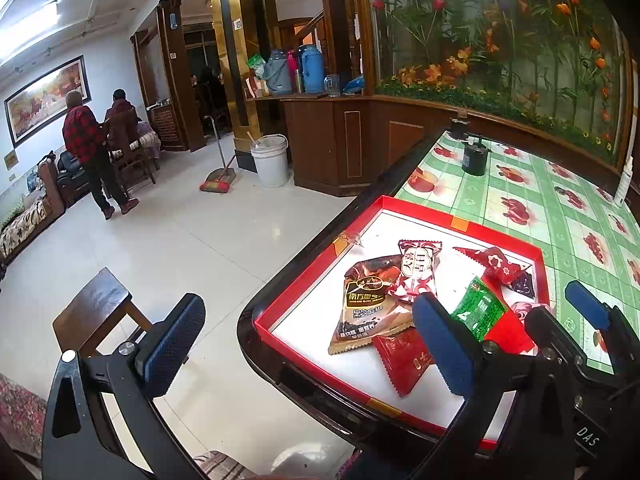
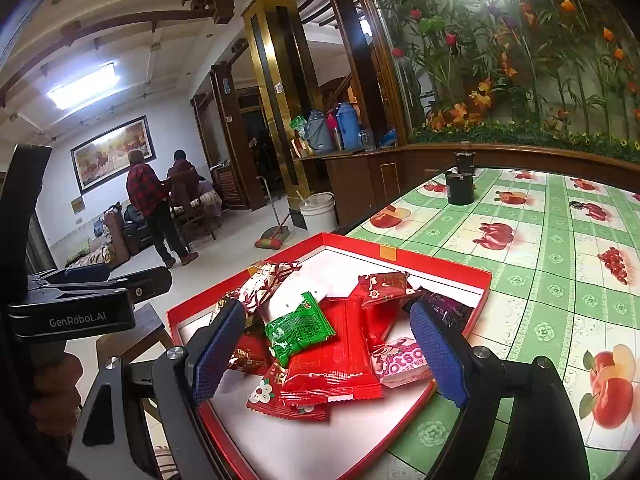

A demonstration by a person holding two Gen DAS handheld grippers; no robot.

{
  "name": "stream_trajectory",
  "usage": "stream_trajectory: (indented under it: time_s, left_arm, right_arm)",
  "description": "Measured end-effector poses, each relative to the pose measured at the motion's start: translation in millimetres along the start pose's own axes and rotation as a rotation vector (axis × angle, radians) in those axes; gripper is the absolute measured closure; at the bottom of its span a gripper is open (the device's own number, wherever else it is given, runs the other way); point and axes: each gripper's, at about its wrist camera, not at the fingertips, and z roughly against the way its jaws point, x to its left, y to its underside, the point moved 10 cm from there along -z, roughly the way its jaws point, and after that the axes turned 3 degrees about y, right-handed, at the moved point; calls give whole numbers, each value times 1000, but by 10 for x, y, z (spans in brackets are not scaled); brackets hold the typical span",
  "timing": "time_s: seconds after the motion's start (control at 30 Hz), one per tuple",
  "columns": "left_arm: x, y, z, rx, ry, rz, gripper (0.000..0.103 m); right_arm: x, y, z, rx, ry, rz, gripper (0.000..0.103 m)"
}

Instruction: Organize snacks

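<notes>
Right gripper [image 2: 332, 344]: jaws spread wide, blue ribbed pads flanking the snacks [image 2: 332, 360] without pinching any. Left gripper [image 1: 308, 344]: jaws spread, nothing between them. Snacks: glossy crinkled foil packets with serrated ends, red, green, pink, brown, heaped in a shallow red-rimmed, white-floored tray [image 2: 440, 266]. Tray sits at the corner of the surface [image 2: 560, 264], under a slick green check cloth with fruit prints. Beyond it: pale tiled floor [image 1: 160, 240], dark wood panelling. Print on the lower packets is covered.

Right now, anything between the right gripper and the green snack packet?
Nothing visible. The right gripper has open jaws around the pile, and the green snack packet lies on top, uncovered, in the red tray.
</notes>
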Motion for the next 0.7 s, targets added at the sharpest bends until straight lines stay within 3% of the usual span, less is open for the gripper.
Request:
stream_trajectory:
  time_s: [0.7]
  left_arm:
    - [-34,-13,6,1,13,-7,0]
  right_arm:
    - [20,10,-18,5,-3,2,17]
